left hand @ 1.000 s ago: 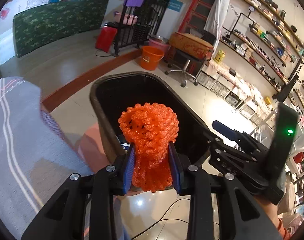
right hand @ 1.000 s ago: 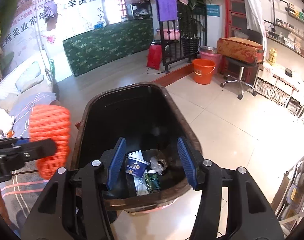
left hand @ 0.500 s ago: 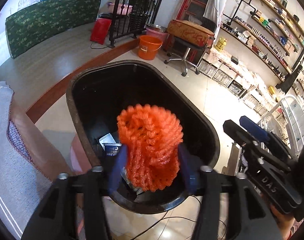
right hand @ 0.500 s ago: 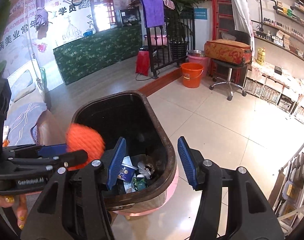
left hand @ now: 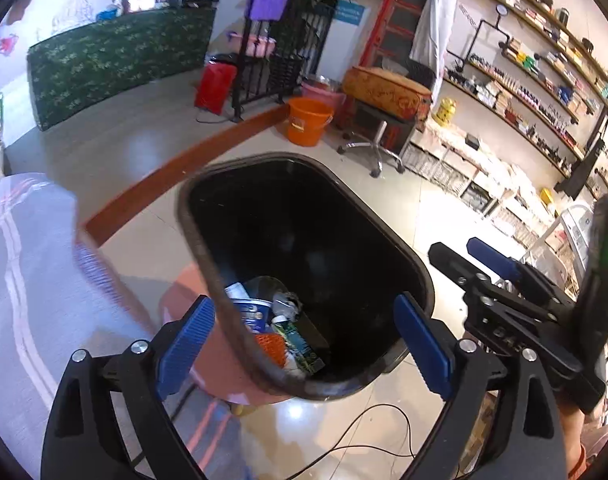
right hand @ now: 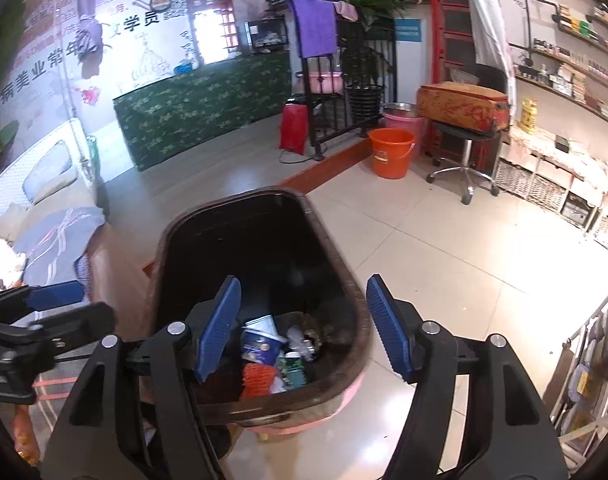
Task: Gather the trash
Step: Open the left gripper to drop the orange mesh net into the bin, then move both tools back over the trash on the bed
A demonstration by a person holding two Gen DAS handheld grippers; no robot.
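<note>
1. The orange foam net [left hand: 269, 347] lies at the bottom of the black bin [left hand: 416, 276], among other rubbish: a blue-and-white paper cup [left hand: 252, 311], a green carton [left hand: 299, 344] and some crumpled wrappers.
2. In the left wrist view the net sits below and between the blue pads of the left gripper [left hand: 304, 344], partly hidden behind the bin's near rim, and touches neither pad.
3. The left gripper's jaws are spread wide and opening, with nothing pressed between them; one pad stands outside the bin's rim and the other over its inside.
4. In the right wrist view the same net [right hand: 257, 378] shows just below the paper cup [right hand: 261, 345], low in the gap of the right gripper [right hand: 299, 330].
5. The right gripper's jaws are also opening and hold nothing; they hang over the near end of the bin [right hand: 360, 320].
6. The left gripper [right hand: 43, 316] shows at the left edge of the right wrist view, beside the bin, apart from the right one.
7. A second ago the left gripper was clamped on the net, pinching it at its waist above the bin's mouth.
8. Half a second ago the jaws had loosened and the net still stood between the pads over the bin.
9. Now the net has dropped in and the pads are bare.
10. The right gripper's jaws stand wider than a second ago; the bin has stayed under it.
</note>
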